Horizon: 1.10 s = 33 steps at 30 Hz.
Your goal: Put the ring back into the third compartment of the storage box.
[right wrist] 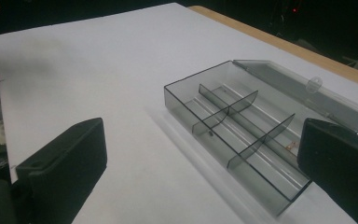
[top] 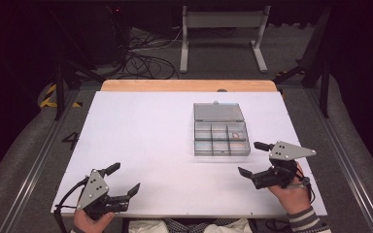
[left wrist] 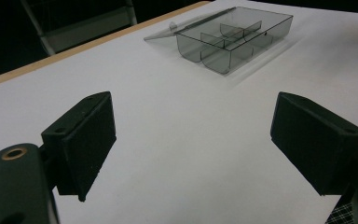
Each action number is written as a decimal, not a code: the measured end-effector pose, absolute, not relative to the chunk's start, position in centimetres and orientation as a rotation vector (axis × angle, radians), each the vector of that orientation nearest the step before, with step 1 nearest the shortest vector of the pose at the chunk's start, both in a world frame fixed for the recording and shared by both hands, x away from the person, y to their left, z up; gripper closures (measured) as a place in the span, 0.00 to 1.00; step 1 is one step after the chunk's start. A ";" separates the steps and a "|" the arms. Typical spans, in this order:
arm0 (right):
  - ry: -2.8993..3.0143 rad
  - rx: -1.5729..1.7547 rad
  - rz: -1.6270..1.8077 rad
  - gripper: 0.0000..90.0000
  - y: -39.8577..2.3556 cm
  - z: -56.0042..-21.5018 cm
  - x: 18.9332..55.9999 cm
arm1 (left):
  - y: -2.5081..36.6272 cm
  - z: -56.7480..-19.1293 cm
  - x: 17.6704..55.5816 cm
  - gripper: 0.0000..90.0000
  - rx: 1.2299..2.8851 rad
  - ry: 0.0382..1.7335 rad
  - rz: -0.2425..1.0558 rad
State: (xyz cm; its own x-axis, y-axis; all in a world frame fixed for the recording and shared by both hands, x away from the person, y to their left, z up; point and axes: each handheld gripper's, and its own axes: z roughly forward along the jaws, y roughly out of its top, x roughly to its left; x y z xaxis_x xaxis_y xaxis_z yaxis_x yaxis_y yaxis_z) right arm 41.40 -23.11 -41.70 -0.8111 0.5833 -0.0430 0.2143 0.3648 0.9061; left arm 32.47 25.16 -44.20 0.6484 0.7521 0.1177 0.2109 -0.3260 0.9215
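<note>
Left gripper (top: 121,180) sits wide open, empty, at near-left surface (top: 141,131) edge, well apart from the organizer box (top: 221,137). Box lies right of centre, lid open, long axis across. Right gripper (top: 253,158), wide open, empty, just beside its near-right corner, nearer.

One readable mark: a black "4" on the floor.

The digit "4" (top: 71,140) stands in black on the grey floor (top: 24,145) just beside the left edge of the white tabletop (top: 141,136), about level with its middle. Farther back along the same side of the tabletop lies a patch of yellow-and-black hazard stripes (top: 53,97), a warning sign with no words. No lettering, label or brand can be read on anything else.
</note>
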 end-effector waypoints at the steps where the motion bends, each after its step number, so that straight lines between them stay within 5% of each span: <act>1: 2.278 0.689 1.427 0.02 -23.2 -41.9 41.2 | 25.2 -44.2 32.5 0.16 1.868 0.758 0.683; 33: 2.317 0.772 1.452 0.00 -25.8 -46.8 40.1 | 25.6 -44.5 31.9 0.15 1.875 0.767 0.686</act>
